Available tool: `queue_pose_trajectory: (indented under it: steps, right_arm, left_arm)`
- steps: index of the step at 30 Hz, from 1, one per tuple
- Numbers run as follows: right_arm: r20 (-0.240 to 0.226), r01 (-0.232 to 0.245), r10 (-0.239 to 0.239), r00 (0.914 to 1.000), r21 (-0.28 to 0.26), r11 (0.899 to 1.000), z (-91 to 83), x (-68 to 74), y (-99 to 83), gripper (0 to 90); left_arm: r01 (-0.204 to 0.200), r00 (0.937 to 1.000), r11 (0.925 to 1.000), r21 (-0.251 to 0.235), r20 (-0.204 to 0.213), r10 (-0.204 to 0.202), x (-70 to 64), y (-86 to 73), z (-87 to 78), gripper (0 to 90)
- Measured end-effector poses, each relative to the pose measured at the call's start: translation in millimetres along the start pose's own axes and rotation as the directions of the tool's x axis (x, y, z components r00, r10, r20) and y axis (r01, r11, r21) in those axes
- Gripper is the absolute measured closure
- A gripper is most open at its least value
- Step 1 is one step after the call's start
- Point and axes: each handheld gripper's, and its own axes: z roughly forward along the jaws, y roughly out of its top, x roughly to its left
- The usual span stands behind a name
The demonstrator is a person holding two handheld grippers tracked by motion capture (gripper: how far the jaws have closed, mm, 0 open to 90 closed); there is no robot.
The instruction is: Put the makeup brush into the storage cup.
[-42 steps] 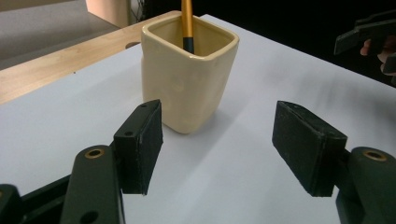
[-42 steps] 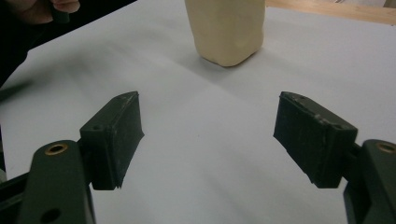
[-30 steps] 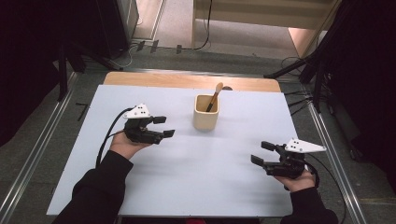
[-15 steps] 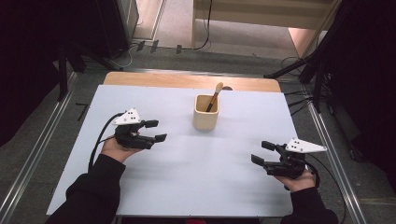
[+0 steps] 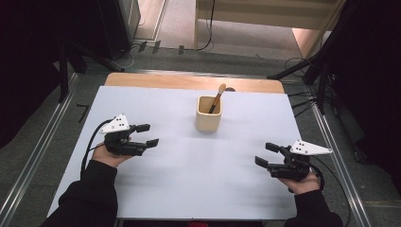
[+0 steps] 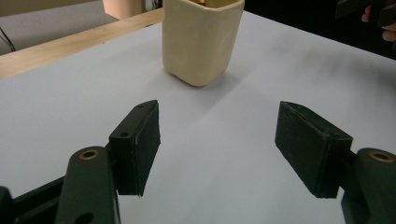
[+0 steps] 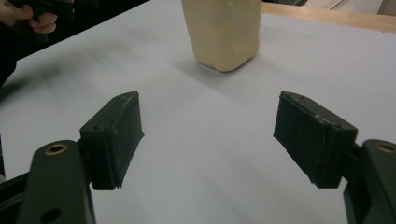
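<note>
A cream-coloured holder cup point(image 5: 208, 113) stands upright on the far middle of the white tabletop point(image 5: 189, 179), with a wooden-handled brush point(image 5: 217, 98) leaning inside it, its tip poking above the rim toward the far right. The cup stands well apart from both pairs of tongs. The left tongs point(image 5: 147, 135), held in a hand at the near left, point toward the cup with jaws wide apart and nothing between them; the left gripper view looks past those jaws point(image 6: 219, 144) at the cup point(image 6: 201, 39) ahead, slightly left of centre. The right tongs point(image 5: 265, 154), low at the near right, are likewise spread apart and empty, aimed back across the tabletop; in the right gripper view point(image 7: 208, 140) the cup point(image 7: 223, 32) stands beyond them. By the look of it the work is at a resting or ready stage, no grasp in hand. A next move on the cup or brush would call for carrying one pair of tongs forward across bare tabletop and lining the jaws either side of the cup's wall or the thin handle. Both gripper views cut the cup off at the top, hiding the brush there; the brush's lower end is hidden inside the cup, and its head is too small to make out from above.
</note>
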Motion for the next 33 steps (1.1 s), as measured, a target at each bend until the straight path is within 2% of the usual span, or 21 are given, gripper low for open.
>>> queue_pose_trajectory:
  steps: [5, 17, 20, 25, 28, 31, 33]
  right_arm:
    - [0.000, 0.000, 0.000, 1.0000, -0.003, 1.000, -0.6, -0.2, 0.0, 24.3]
    - [0.003, 0.004, -0.004, 1.0000, -0.010, 1.000, -1.4, -0.7, -0.1, 24.0]
    - [0.002, 0.005, -0.005, 1.0000, -0.013, 1.000, -1.5, -0.8, 0.1, 23.9]
    - [0.001, 0.003, -0.003, 1.0000, -0.023, 1.000, -2.2, -0.6, 0.3, 23.5]
    - [0.002, 0.005, -0.005, 1.0000, -0.024, 1.000, -2.4, -0.4, 0.4, 23.1]
    - [-0.001, 0.007, -0.007, 1.0000, -0.028, 1.000, -2.4, 0.0, 0.5, 22.8]
    - [0.000, 0.010, -0.010, 1.0000, -0.029, 1.000, -2.5, 0.3, 0.5, 22.6]
  left_arm:
    - [0.001, 0.9999, 1.0000, 0.005, 0.011, -0.001, 1.3, -3.1, -4.4, 30.1]
    - [0.006, 0.9998, 1.0000, 0.003, -0.018, -0.006, 2.2, -15.2, -17.5, 29.7]
    - [-0.004, 0.9998, 0.9999, -0.014, -0.021, 0.003, 1.7, -19.0, -22.2, 29.8]
    - [-0.011, 0.9995, 0.9999, -0.011, -0.029, 0.010, 1.3, -24.2, -28.6, 29.7]
    - [-0.011, 0.9993, 0.9999, -0.003, -0.037, 0.011, 1.1, -27.0, -31.8, 29.1]
    - [-0.032, 0.9973, 0.9995, 0.003, -0.066, 0.032, -0.1, -30.9, -34.6, 27.7]
    - [-0.028, 0.9973, 0.9996, 0.009, -0.067, 0.029, 0.3, -33.4, -37.0, 27.7]
